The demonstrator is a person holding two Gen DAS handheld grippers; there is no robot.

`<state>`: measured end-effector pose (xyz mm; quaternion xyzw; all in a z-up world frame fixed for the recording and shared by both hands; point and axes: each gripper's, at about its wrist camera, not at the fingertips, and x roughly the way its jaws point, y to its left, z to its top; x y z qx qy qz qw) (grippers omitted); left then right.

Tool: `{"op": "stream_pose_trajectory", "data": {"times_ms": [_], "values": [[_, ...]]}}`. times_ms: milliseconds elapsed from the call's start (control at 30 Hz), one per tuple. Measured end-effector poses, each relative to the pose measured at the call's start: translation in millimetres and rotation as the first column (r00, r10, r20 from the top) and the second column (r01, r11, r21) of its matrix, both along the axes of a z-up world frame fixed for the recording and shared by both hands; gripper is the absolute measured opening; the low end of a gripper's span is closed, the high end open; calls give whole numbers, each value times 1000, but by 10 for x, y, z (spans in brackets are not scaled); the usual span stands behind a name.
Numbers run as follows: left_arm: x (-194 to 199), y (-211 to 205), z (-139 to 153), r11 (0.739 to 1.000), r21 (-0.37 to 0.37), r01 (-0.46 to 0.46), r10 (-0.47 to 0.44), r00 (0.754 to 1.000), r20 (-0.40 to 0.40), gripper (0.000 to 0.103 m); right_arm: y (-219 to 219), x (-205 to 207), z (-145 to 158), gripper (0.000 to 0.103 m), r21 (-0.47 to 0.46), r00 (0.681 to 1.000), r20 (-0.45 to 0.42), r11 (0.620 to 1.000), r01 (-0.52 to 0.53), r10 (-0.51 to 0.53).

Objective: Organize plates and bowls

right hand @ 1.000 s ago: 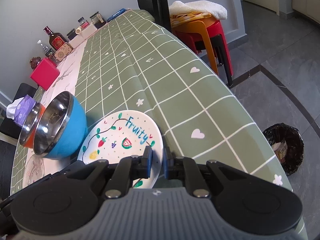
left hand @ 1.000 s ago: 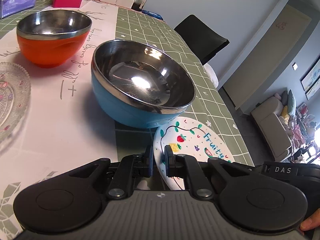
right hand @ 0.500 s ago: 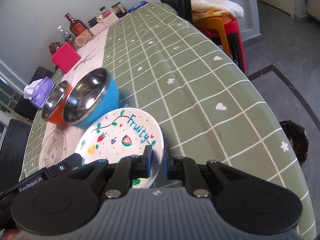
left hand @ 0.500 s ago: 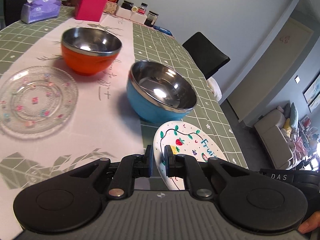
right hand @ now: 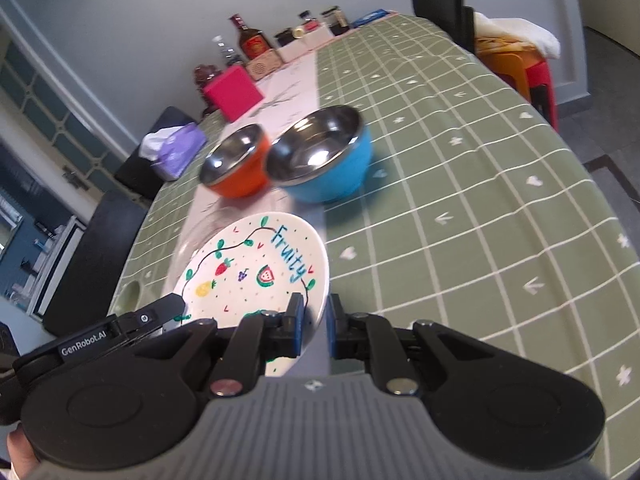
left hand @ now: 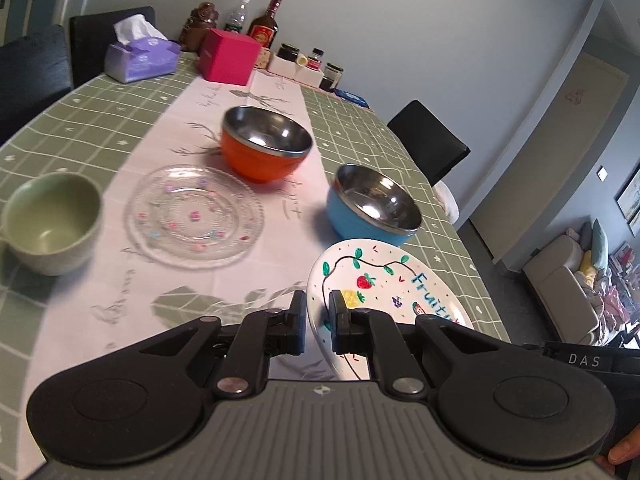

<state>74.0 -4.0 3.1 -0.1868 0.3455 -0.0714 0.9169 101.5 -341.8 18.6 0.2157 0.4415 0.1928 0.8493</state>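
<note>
Both grippers hold the white "Fruity" plate (left hand: 384, 280) by opposite rims, lifted above the table. My left gripper (left hand: 318, 320) is shut on its near left rim; my right gripper (right hand: 313, 322) is shut on its right rim, and the plate (right hand: 256, 272) shows there too. A blue steel-lined bowl (left hand: 372, 208) and an orange one (left hand: 266, 146) stand beyond it; both show in the right wrist view, blue (right hand: 320, 160) and orange (right hand: 236, 164). A clear glass plate (left hand: 194, 216) lies on the pink runner to the left.
A green cup (left hand: 50, 222) stands at the left. A tissue box (left hand: 140, 56), pink box (left hand: 228, 56), bottles and jars line the far end. A black chair (left hand: 430, 146) and the table's right edge (right hand: 580, 168) are to the right.
Both grippers have lifted the Fruity plate and drawn it back and leftward, away from the blue bowl. The glass plate and green cup have come into the left view.
</note>
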Motion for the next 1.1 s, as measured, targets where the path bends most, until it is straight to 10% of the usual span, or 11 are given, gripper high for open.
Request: {"op": "stream_pose_trajectory", "data": {"times_ms": [567, 1100], "values": [[-909, 650, -245, 1000, 13, -8, 9, 994, -105, 12, 605, -692, -200, 10, -11, 975, -1, 975, -220, 220], [-992, 650, -443, 998, 56, 6, 4, 983, -182, 12, 763, -809, -398, 10, -94, 958, -72, 954, -284, 278]]}}
